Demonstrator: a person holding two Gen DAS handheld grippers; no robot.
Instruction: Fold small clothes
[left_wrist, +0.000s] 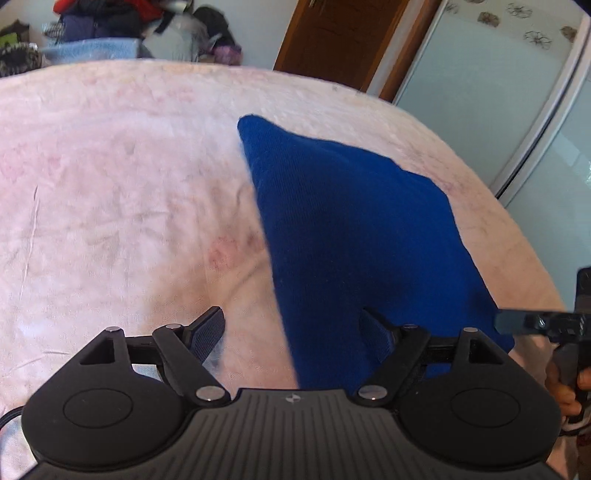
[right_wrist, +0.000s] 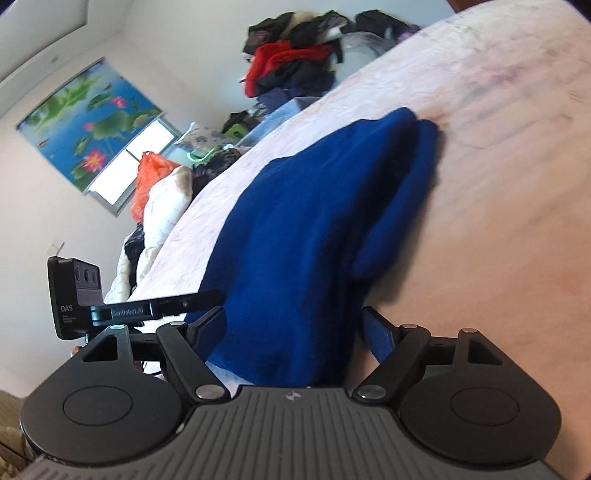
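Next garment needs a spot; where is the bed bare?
The pink bedspread lies bare left of the blue garment, up to the far edge. A narrower bare strip runs right of it. Clothes pile crowds beyond the bed.

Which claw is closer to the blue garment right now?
Right. The right claw straddles the blue garment's near edge; the left claw sits at its side, mostly over the pink blanket.

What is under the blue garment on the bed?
The blue garment lies on the pink bed cover, which shows all around it. A lower blue layer sticks out at its far end. Anything else beneath is covered.
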